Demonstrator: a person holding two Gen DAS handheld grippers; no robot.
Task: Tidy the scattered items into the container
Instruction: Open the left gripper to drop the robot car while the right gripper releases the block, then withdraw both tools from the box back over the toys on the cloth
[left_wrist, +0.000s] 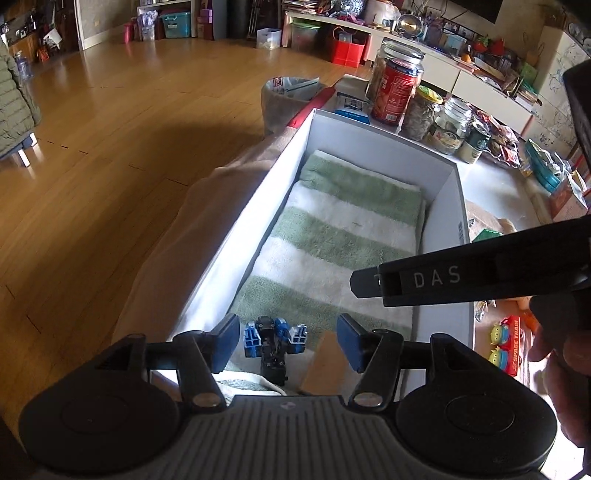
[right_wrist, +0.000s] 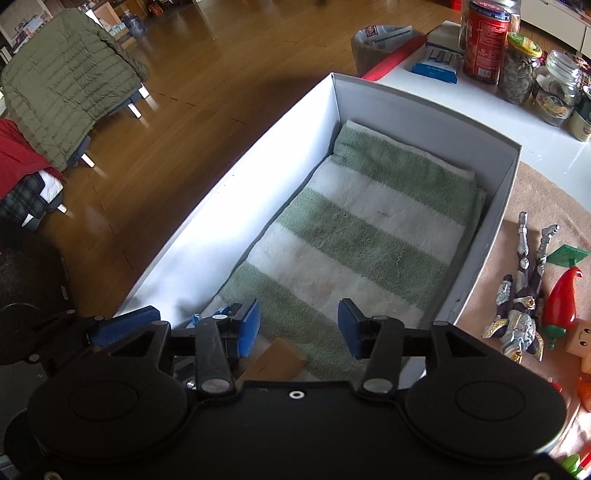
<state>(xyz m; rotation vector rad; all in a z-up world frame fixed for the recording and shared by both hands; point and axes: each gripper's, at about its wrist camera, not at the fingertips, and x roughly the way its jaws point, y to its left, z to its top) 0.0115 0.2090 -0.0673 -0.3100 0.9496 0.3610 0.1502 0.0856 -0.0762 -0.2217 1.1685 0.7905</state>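
A white box (left_wrist: 448, 206) lined with a green and white striped towel (left_wrist: 332, 236) stands on the table; it also shows in the right wrist view (right_wrist: 498, 192). A blue and black toy robot (left_wrist: 275, 341) lies on the towel at the box's near end, between the open fingers of my left gripper (left_wrist: 288, 341), not held. A brown block (left_wrist: 323, 363) lies beside it and also shows in the right wrist view (right_wrist: 277, 363). My right gripper (right_wrist: 298, 328) is open and empty over the box's near end. An armoured figure (right_wrist: 521, 295), a red pepper toy (right_wrist: 563, 301) and a block-head toy (right_wrist: 583, 343) lie on the mat to the right.
Jars (left_wrist: 397, 85) and a blue box (left_wrist: 351, 107) stand on the table behind the white box. A red train toy with green aliens (left_wrist: 508, 343) lies at the right. A bin (left_wrist: 286, 96) stands on the wooden floor (left_wrist: 110, 147) to the left. A green jacket (right_wrist: 62, 85) covers a chair.
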